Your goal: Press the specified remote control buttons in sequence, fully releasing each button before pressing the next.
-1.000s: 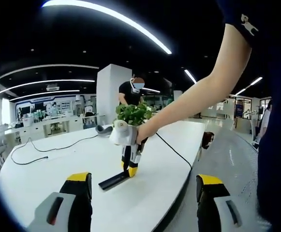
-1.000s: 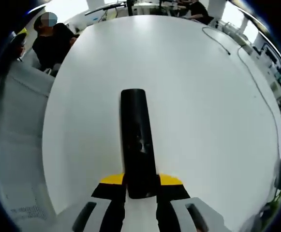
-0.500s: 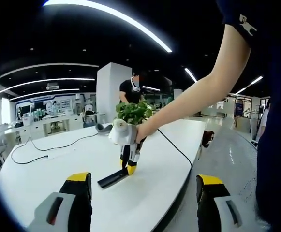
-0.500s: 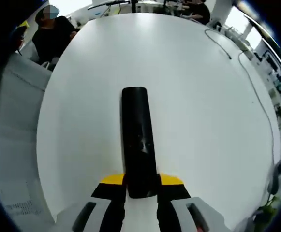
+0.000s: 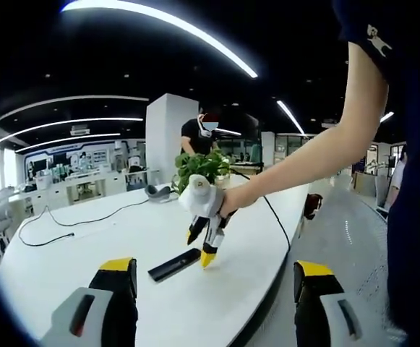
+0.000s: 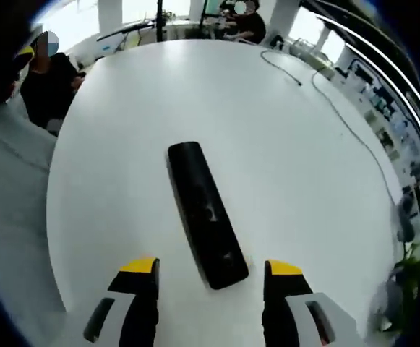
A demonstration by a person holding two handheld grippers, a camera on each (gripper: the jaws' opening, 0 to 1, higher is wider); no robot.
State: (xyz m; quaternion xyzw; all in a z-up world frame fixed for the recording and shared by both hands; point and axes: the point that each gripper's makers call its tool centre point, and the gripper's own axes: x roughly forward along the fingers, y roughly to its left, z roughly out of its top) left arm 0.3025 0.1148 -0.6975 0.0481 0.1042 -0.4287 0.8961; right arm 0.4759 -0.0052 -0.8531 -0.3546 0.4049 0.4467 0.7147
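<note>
Just ahead of the right gripper (image 6: pixel 210 278), the black remote control (image 6: pixel 206 214) is lying flat on the white table (image 6: pixel 303 181), its long axis running away and slanting left between wide-open, empty jaws. Well back, the left gripper (image 5: pixel 210 278) is gaping empty too.

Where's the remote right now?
The remote lies flat on the white table, just ahead of the open right gripper in the right gripper view. In the left gripper view it lies beside that gripper's yellow tips.

Open office: dark ceiling, curved light strips (image 5: pixel 159 29), white pillar (image 5: pixel 163 144), desks behind.
</note>
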